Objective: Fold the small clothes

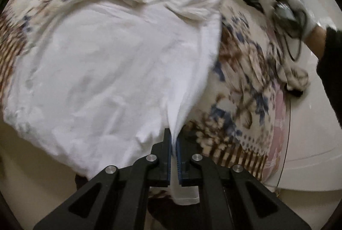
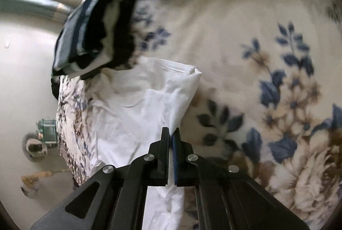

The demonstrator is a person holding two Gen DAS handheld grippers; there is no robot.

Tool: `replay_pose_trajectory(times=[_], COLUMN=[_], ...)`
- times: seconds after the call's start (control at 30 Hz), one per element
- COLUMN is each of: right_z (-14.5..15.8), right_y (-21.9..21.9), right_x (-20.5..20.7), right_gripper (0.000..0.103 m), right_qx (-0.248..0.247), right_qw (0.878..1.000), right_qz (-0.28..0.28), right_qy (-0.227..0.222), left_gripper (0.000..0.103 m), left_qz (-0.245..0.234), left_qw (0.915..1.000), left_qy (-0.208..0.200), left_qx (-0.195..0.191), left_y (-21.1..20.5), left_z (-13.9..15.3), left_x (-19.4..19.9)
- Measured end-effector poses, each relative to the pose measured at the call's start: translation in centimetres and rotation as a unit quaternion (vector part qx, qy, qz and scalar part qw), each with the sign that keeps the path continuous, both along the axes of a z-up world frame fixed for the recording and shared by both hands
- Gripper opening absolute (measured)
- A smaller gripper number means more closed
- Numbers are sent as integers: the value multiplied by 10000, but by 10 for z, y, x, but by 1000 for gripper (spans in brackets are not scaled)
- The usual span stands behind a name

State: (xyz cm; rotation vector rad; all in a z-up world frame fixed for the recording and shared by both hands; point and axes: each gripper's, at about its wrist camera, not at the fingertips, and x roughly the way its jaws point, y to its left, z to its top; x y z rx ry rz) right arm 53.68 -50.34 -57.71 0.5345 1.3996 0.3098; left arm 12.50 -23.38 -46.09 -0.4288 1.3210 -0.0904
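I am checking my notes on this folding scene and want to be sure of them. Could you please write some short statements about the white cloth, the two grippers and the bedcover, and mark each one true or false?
1. The left gripper is shut on the white cloth. True.
2. The right gripper stands wide open above the cloth. False: its jaws are closed on an edge of the white cloth.
3. The white cloth lies on a floral bedcover. True.
4. The bedcover is plain grey. False: it is cream with blue and brown flowers.
5. A dark striped garment lies beyond the white cloth. True.
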Motion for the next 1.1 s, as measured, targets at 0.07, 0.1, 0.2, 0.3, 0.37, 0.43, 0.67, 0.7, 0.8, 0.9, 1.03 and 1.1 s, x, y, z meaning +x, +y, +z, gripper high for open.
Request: replay_pose_trajectory(times=[0.07,0.1,0.2,0.3,0.37,0.43,0.67,0.7,0.8,0.9,1.03,1.1], right_z=[18,26,44,50,48,41,-6,-14,-28,-36,-44,-49], right_y=[19,32,76,129,169,214,337,351,371,382,390,393], right_x=[4,7,19,34,44,56,80,82,87,92,95,95], right_gripper=[2,2,2,2,2,2,2,2,2,2,2,2], right_qx=[-103,-158,-317,-560,-717,-979,-1890,-2033,-2260,-2398,-2474,-2569], right_qw=[9998,9996,9983,9962,9944,9906,9720,9689,9654,9636,9623,9593], right_qz=[147,214,439,628,753,937,1398,1408,1301,1179,1106,1146], right_qy=[-92,-135,-231,-211,-175,-190,-23,-4,55,118,213,241], left_gripper=[2,2,2,2,2,2,2,2,0,0,0,2], left_qz=[202,329,697,986,1108,1196,1362,1382,1494,1544,1479,1604], left_qw=[9998,9994,9974,9947,9933,9921,9889,9885,9861,9852,9853,9795], left_qy=[-42,-41,-65,-37,-11,27,366,396,485,558,698,679], left_qx=[-22,-61,-158,-298,-332,-385,-469,-460,-548,-492,-500,-1012], left_y=[23,36,79,120,144,168,248,255,279,298,312,322], left_z=[6,8,11,6,0,-7,-51,-53,-61,-68,-78,-78], left_x=[-3,-3,-5,-5,-3,-2,6,6,9,9,3,0])
